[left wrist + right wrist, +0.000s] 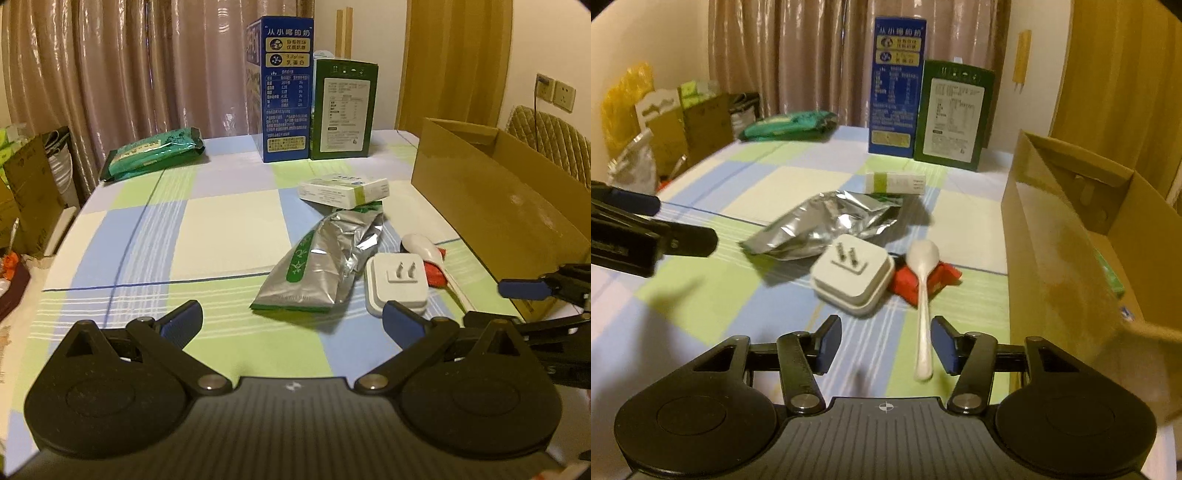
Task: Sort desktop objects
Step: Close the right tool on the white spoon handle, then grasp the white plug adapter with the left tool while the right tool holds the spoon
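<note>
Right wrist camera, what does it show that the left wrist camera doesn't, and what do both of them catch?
Only the right wrist view looks into the cardboard box, where something green lies, and shows the white spoon whole, its handle end between the right gripper's open fingers.

Only the left wrist view shows the wall sockets and the left gripper's wide-open fingers from behind.

Both show the silver pouch, white plug adapter, red packet, small white box, and blue carton beside the green carton.
</note>
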